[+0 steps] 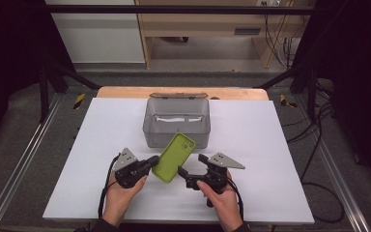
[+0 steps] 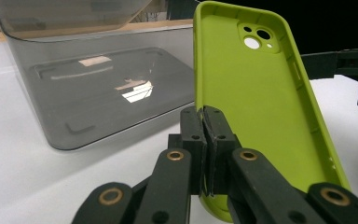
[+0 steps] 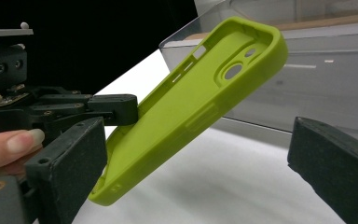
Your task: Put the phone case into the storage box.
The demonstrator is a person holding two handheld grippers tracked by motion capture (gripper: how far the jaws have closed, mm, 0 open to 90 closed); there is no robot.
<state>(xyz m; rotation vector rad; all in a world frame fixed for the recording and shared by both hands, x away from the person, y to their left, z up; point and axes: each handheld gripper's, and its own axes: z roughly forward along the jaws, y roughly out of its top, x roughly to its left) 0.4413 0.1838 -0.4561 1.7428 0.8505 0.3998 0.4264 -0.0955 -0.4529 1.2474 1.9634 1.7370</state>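
From the high view, the left gripper (image 1: 150, 164) is clamping the green case (image 1: 174, 157) by its edge, holding it tilted above the table (image 1: 280, 145), just in front of the grey bin (image 1: 176, 121). The right gripper (image 1: 189, 170) is sitting beside the case, jaws apart, gripping nothing.

In the left gripper view, the jaws are pinching the case (image 2: 256, 107) wall near its bottom; the bin (image 2: 98, 88) is standing close behind.

In the right gripper view, the case (image 3: 191, 112) is hanging between wide jaws, untouched. The pickup looks done; dropping it in the bin seems left. The rim needs clearing; room is free all around.
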